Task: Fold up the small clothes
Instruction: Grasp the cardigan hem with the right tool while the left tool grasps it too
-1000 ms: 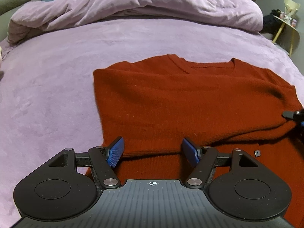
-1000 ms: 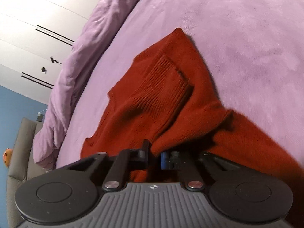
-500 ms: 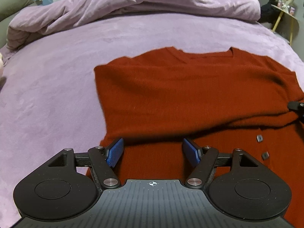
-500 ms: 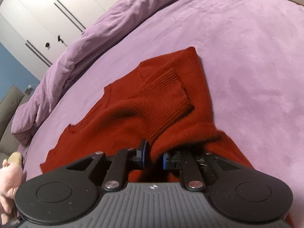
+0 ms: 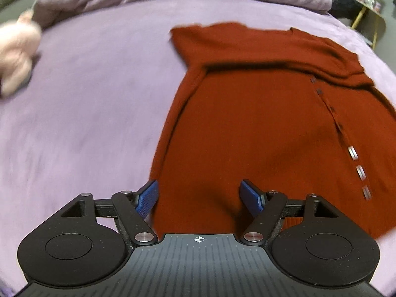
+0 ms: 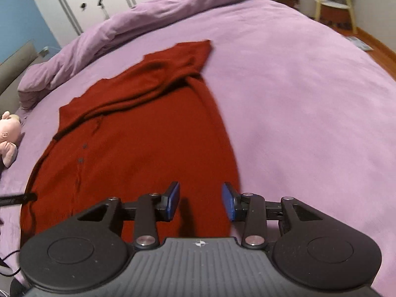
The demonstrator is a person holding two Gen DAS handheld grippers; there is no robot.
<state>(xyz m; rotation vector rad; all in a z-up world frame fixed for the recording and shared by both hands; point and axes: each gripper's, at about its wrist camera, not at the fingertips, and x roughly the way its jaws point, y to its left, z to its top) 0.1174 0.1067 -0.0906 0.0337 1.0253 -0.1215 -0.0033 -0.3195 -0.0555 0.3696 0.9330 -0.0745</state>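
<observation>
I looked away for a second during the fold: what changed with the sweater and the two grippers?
The right gripper let go of the red sleeve; its jaws have just been opening and now hold nothing. Both grippers pulled back toward the hem of the red sweater, sleeves left folded across its chest. The left gripper stayed open and empty.

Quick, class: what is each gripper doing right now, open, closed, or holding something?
Left gripper: open, empty, over the red cardigan.
Right gripper: jaws just opened, empty.

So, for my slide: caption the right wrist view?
Open right gripper above a red cardigan on the purple bed.
</observation>
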